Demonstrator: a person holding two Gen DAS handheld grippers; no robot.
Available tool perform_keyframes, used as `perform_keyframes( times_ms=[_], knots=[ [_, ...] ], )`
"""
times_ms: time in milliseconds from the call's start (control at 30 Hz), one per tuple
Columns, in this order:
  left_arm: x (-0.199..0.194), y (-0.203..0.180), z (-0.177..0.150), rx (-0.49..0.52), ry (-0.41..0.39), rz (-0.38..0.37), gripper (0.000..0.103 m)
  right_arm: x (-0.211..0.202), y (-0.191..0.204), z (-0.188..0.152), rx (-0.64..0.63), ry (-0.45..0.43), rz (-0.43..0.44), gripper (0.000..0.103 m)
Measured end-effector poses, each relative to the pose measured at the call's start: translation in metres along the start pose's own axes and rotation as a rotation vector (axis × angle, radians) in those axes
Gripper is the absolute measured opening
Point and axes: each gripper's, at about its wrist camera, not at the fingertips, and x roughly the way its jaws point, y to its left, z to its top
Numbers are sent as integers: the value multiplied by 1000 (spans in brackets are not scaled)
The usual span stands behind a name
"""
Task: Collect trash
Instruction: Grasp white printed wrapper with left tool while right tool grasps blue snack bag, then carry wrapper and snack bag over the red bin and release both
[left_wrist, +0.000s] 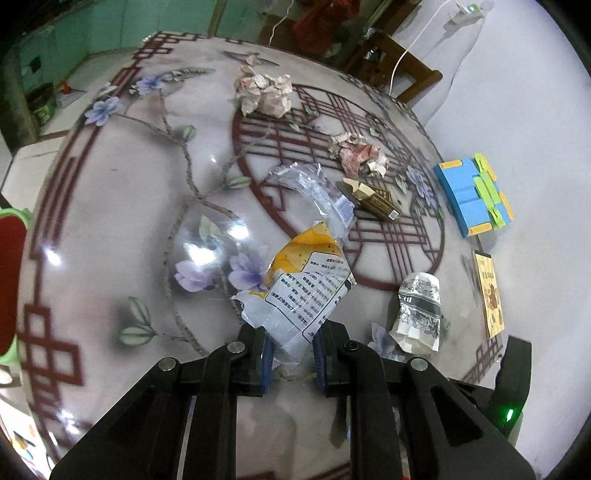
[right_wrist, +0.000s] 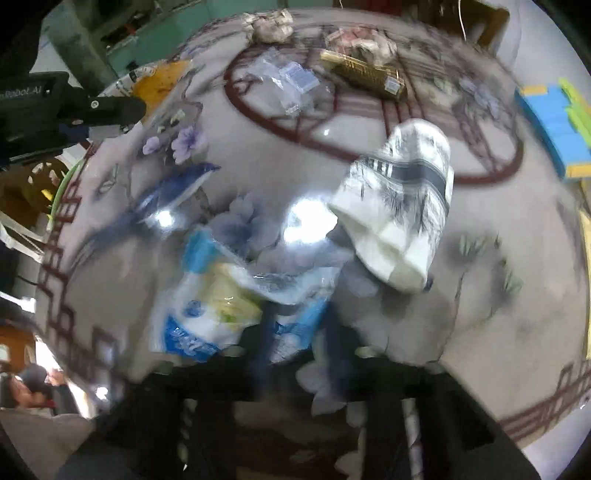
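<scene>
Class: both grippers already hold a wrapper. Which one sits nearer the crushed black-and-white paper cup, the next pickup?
Right. The paper cup lies just beyond the right gripper, whereas it sits off to the side of the left gripper.

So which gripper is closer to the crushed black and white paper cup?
Right. The right gripper, shut on a blue and white wrapper, sits just beside the cup. The left gripper, holding a yellow wrapper, is farther off.

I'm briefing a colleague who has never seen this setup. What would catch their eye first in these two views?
First, the yellow-and-white snack wrapper pinched in the left gripper, front and centre in the left wrist view. Then the blue-and-white plastic bag clamped by the right gripper, though that view is blurred. Beyond lie two crumpled paper wads and a bright blue block set at the table's right edge.
</scene>
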Motion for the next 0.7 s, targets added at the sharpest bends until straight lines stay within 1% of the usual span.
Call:
perform_keyframes(
  times_ms=[100,167,233,267,367,500,700],
  knots=[
    [-11,2,2,19,-26,37,17,1,-16,10,110,9,92,2],
    [-19,4,3,27,-45,56,17,-6,-23,15,156,-14,129,2],
    [-26,7,4,32,-62,84,17,-18,-25,23,182,-57,156,2],
    [-29,9,5,35,-69,103,17,-24,-25,28,184,-80,159,2],
    [-39,16,5,35,-89,122,17,-39,-20,43,183,-134,173,2],
    [-51,24,6,34,-114,157,17,-60,-3,65,180,-204,207,2],
    [-69,39,7,20,-141,182,17,-77,22,86,147,-259,232,2]
  ],
)
